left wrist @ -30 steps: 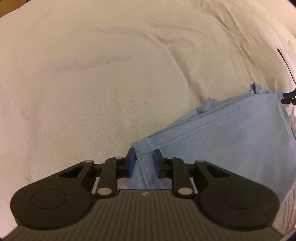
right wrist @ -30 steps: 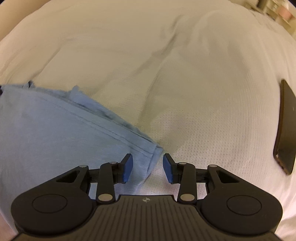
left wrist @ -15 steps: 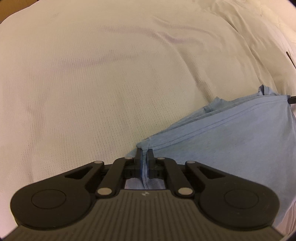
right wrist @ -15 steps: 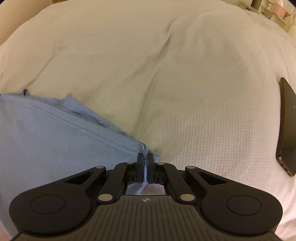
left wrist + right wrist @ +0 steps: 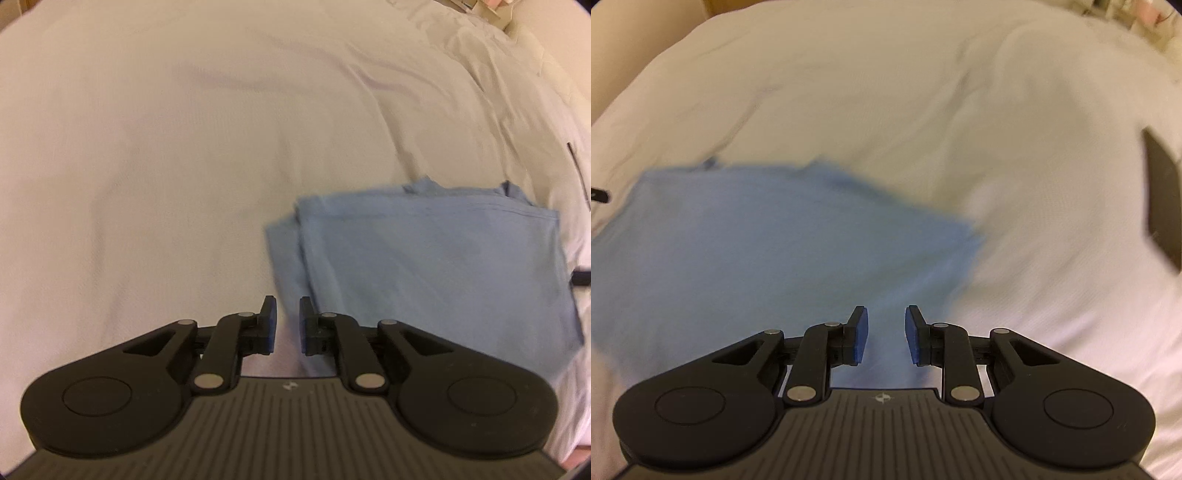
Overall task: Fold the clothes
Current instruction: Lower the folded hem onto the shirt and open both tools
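Observation:
A light blue garment (image 5: 436, 258) lies folded into a rough rectangle on the white bedcover (image 5: 166, 147). In the left wrist view my left gripper (image 5: 287, 321) is open above the bedcover, just off the garment's near left edge, with nothing between its blue pads. In the right wrist view, which is blurred by motion, the same blue garment (image 5: 757, 240) fills the left and middle, and my right gripper (image 5: 885, 336) stands open over its near part, holding nothing. A dark tip of the other gripper (image 5: 600, 195) shows at the left edge.
A dark phone (image 5: 1161, 199) lies on the bedcover at the right of the right wrist view. Rumpled white bedding (image 5: 498, 74) rises at the far right. The bedcover stretches wide to the left and beyond the garment.
Both grippers were shut on the garment's corners half a second ago; both have let go, opened and pulled back. The garment now lies folded over flat.

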{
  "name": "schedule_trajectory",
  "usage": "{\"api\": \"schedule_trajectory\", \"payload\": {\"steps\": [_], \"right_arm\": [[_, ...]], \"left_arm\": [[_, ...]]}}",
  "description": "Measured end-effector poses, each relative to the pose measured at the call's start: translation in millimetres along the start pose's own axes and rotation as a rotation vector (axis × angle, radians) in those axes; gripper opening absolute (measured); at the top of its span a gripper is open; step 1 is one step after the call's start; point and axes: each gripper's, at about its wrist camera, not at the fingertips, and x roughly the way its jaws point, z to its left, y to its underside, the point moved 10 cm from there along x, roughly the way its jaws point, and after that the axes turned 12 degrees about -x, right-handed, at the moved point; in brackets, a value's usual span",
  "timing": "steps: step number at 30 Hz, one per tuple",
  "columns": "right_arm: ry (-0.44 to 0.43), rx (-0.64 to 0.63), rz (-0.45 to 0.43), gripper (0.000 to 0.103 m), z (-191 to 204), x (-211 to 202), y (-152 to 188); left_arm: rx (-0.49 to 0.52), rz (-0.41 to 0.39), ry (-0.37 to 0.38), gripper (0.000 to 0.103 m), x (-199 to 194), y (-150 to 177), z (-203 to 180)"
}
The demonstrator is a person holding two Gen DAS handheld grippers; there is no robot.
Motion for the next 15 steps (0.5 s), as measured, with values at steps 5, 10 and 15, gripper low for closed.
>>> {"api": "schedule_trajectory", "payload": {"steps": [5,10,15], "right_arm": [[-0.075,0.011,0.022,0.03,52,-4,18],[-0.091,0.024,0.03,0.03,70,-6,20],[-0.076,0.015,0.018,0.03,79,-8,13]], "left_arm": [[-0.089,0.02,0.098,0.027,4,13,-11],[-0.121,0.02,0.114,0.0,13,18,-11],[-0.14,-0.034,0.124,0.0,2,17,-3]]}}
